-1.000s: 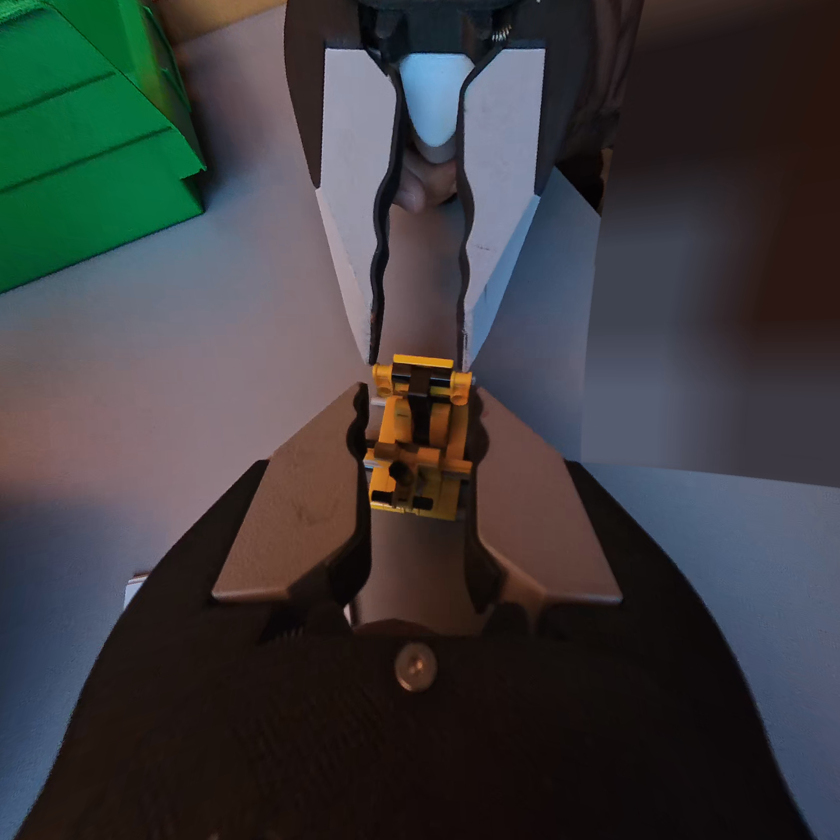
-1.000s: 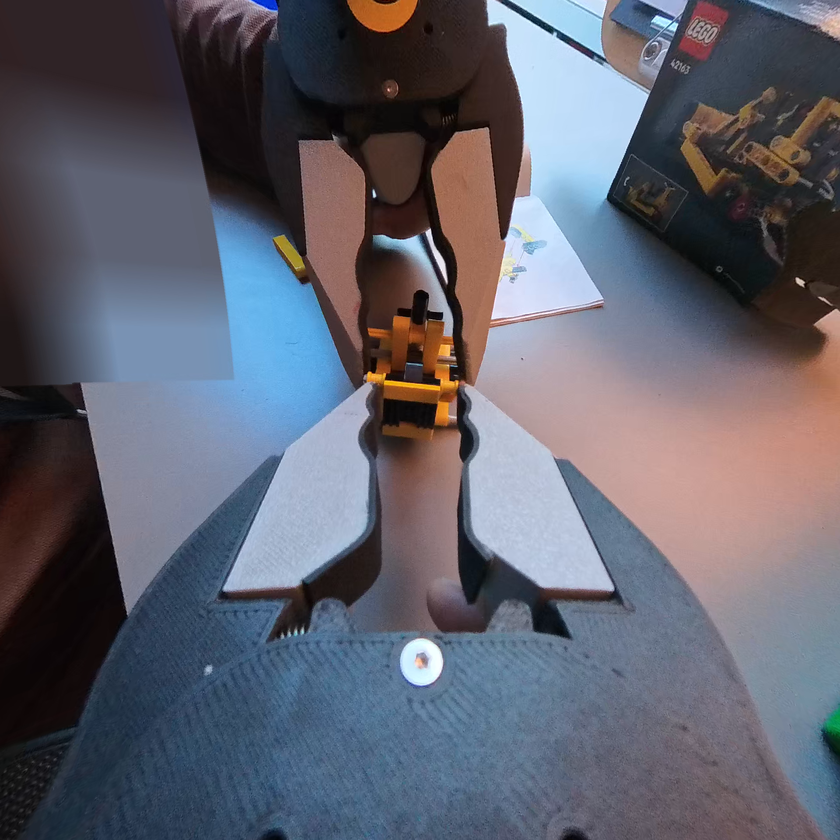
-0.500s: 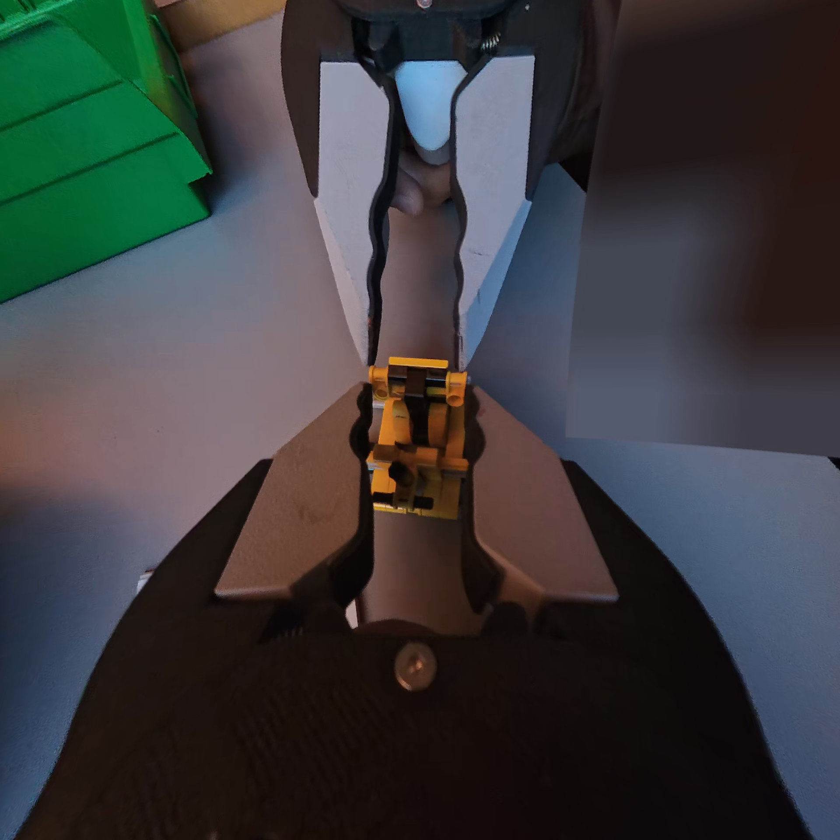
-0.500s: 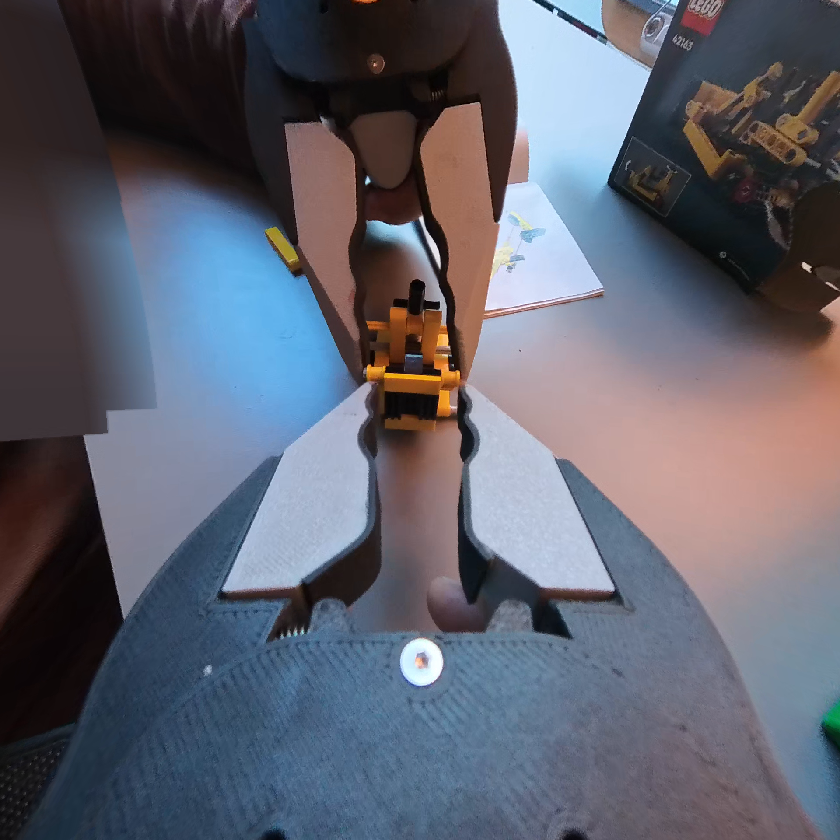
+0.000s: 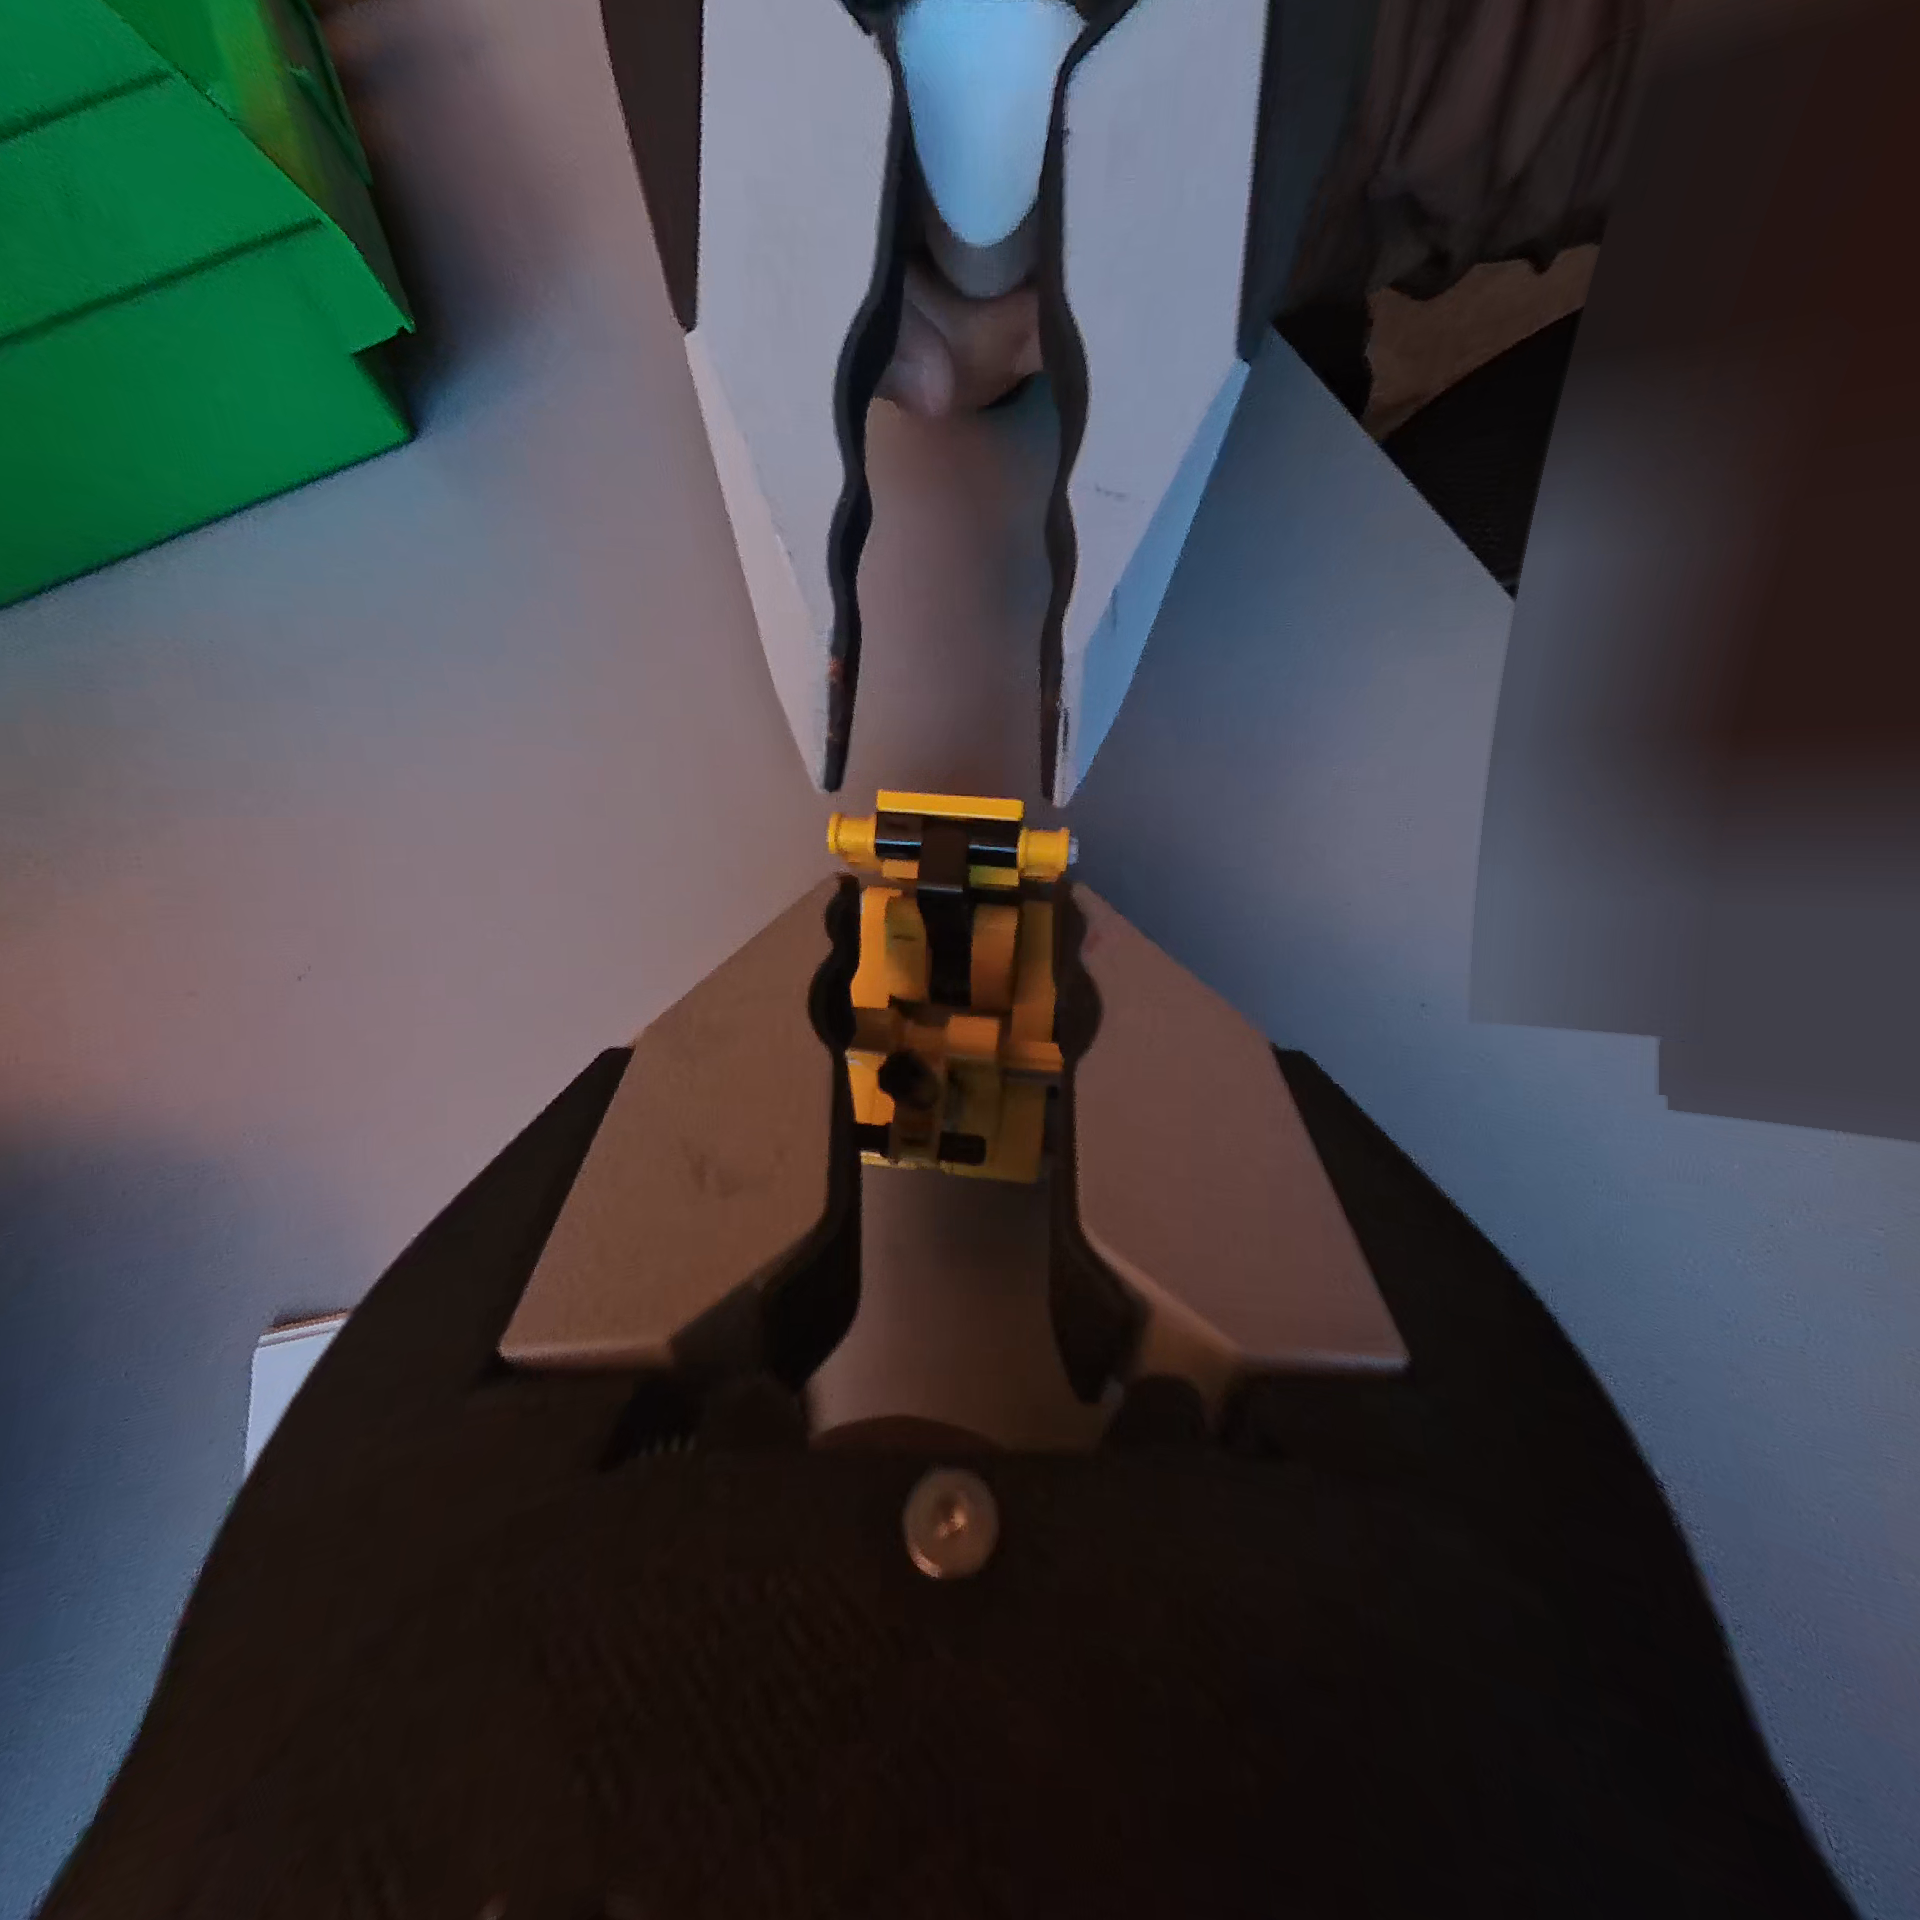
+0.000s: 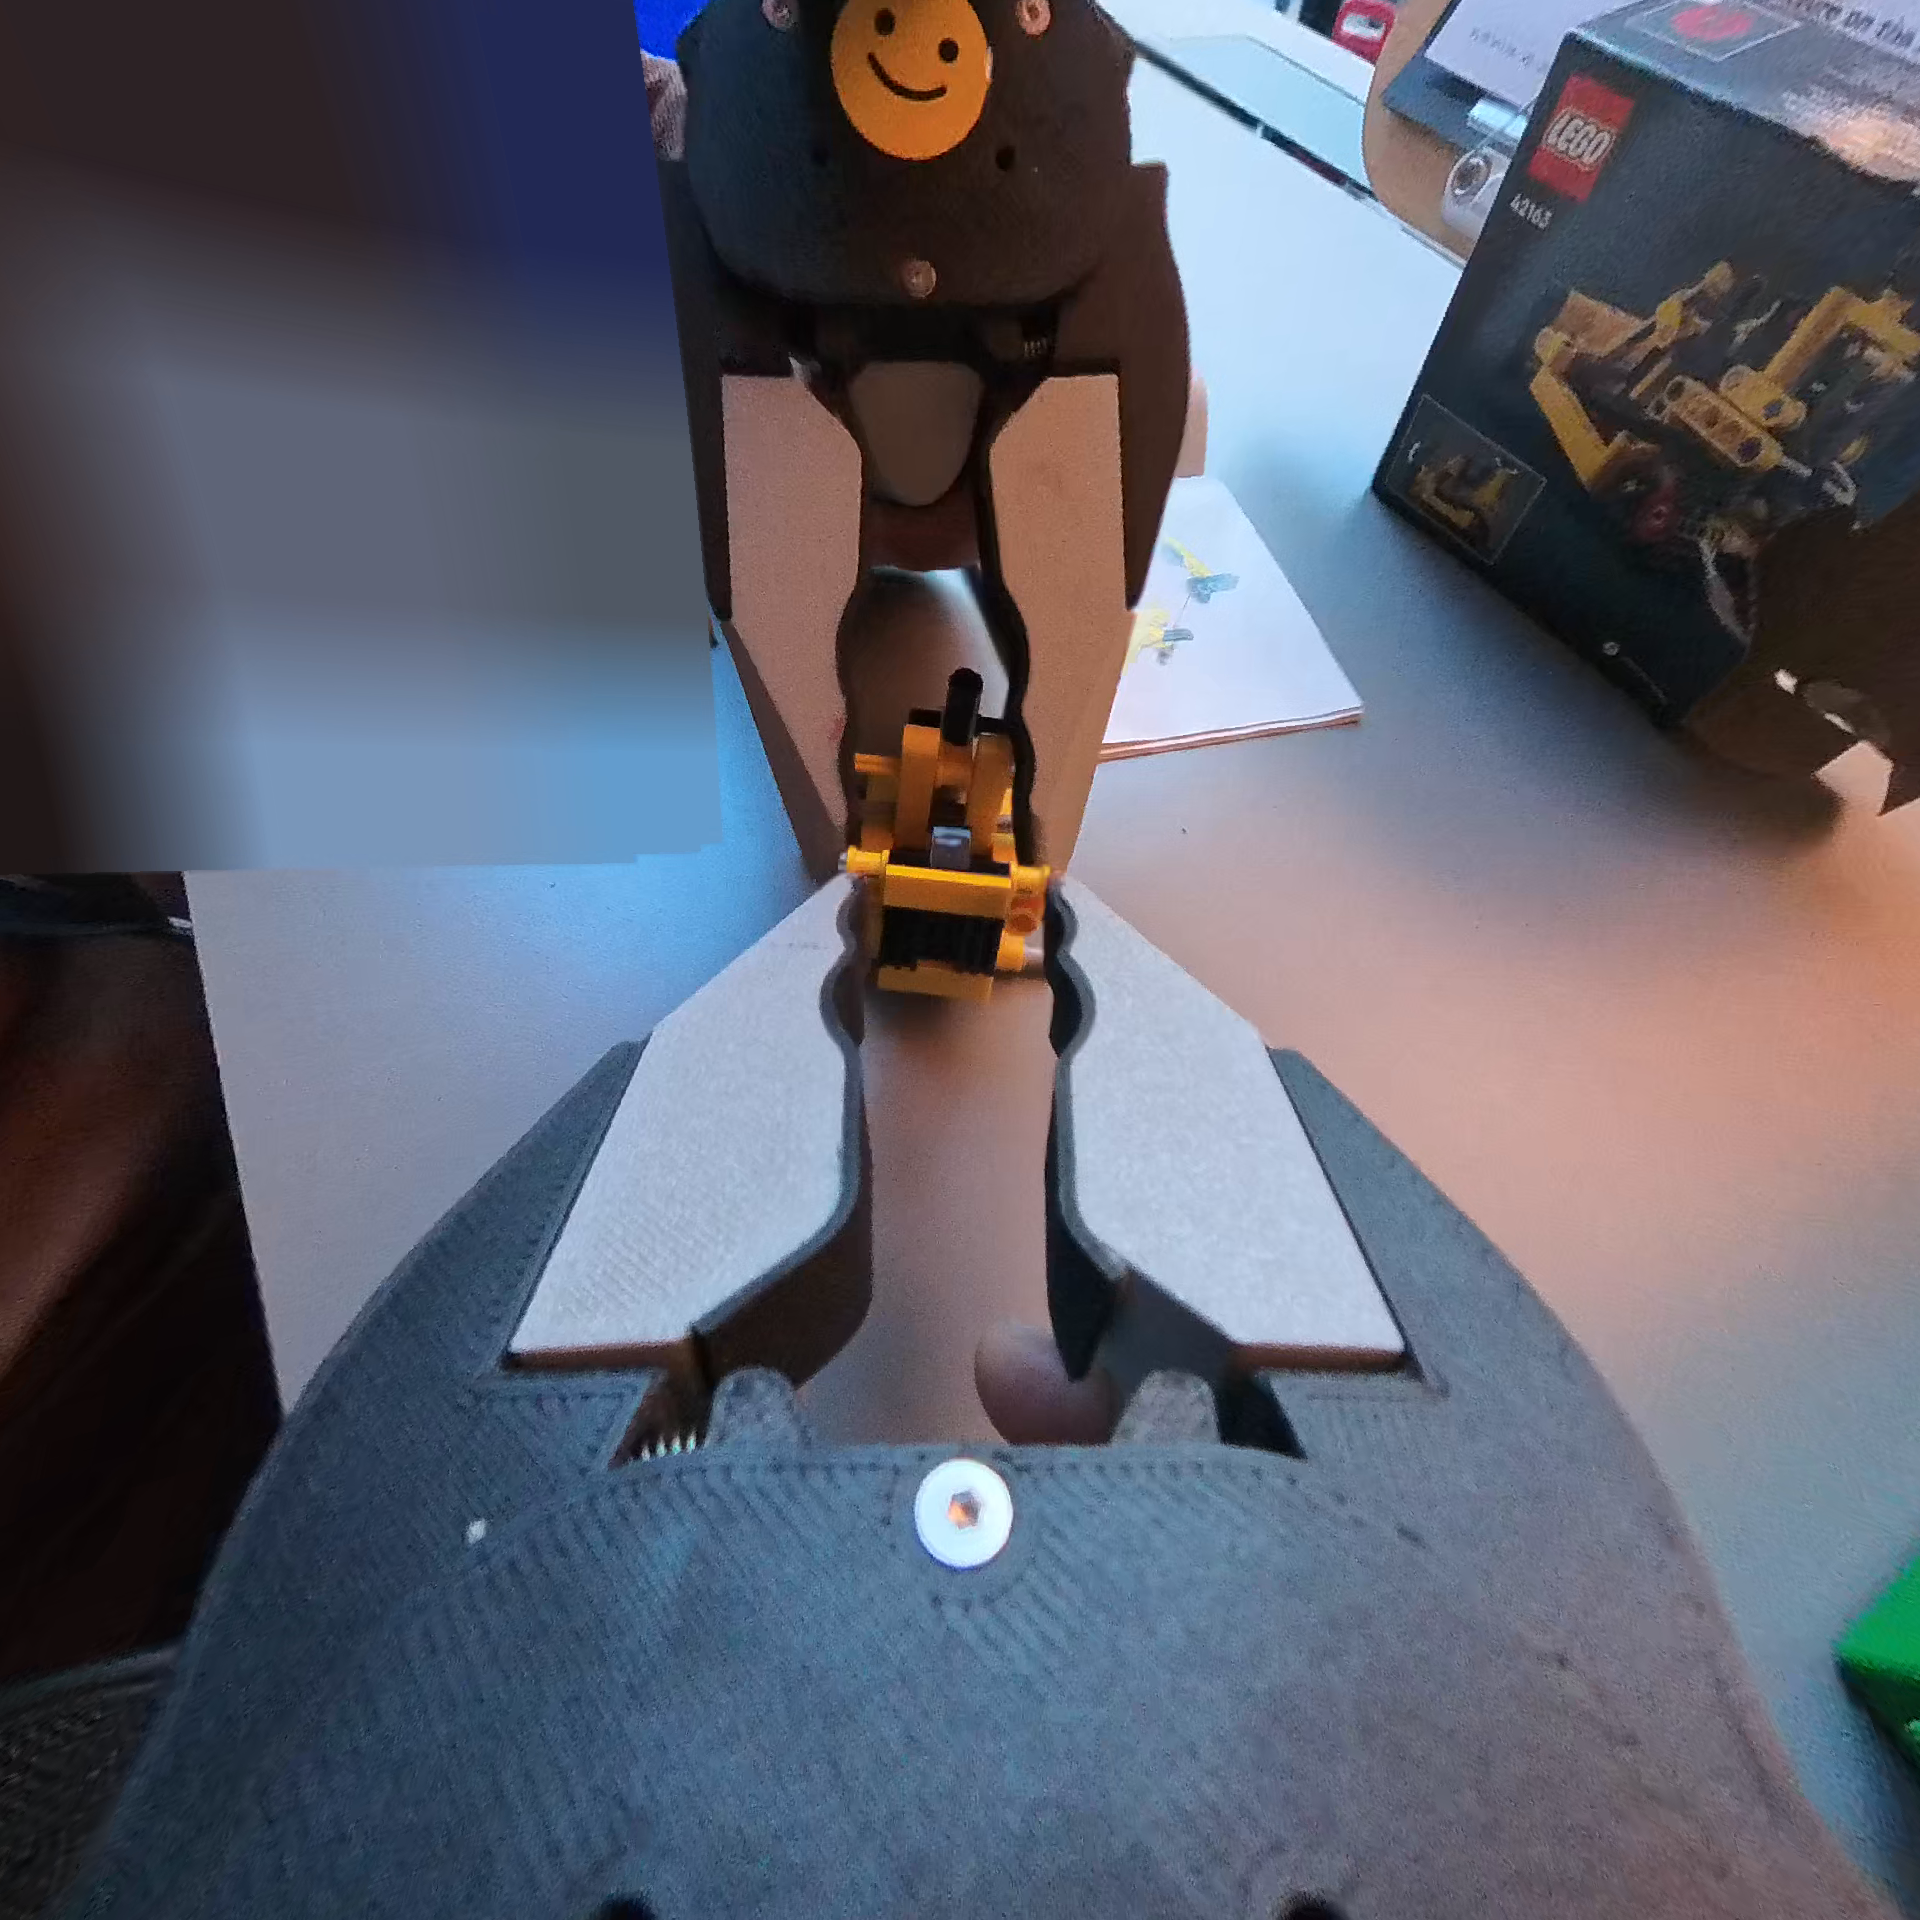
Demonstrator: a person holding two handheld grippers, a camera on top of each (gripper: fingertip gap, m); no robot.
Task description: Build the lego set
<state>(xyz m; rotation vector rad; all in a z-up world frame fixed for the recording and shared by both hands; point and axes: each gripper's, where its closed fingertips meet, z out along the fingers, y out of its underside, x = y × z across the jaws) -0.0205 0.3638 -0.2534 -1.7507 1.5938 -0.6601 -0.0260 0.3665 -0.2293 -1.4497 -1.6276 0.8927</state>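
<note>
Left gripper [image 5: 951, 997]: its two fingers are clamped on the sides of the yellow and black lego assembly [image 5: 951, 1023], which sits between the wavy inner pads near the tips. The model is held above the grey table [image 5: 416, 831]; whether any part of it touches the surface cannot be told, as the fingers and the model itself cover the spot beneath. The rear underside of the assembly is in shadow and its small parts are hard to separate.

Right gripper [image 6: 951, 935]: it faces the left gripper head-on. In the left wrist view its tips stand just beyond the far yellow crossbar with a narrow gap showing. In the right wrist view the front block of the assembly lies between the tips, and the right-hand tip appears to touch a side peg, while a sliver of space shows on the other side. The fingers are parted to roughly the block's width; whether they actually grip cannot be determined. A fingertip shows at the base of each gripper's fingers.

Surroundings: a green box [image 5: 156, 312] at the upper left of the left wrist view, cut off by the frame. In the right wrist view, an instruction booklet [image 6: 1226, 644] lies partly hidden behind the left gripper, and a dark lego box [image 6: 1683, 416] stands further right, cut off at the edge. A green object [image 6: 1886, 1652] is barely visible at the lower right edge.
</note>
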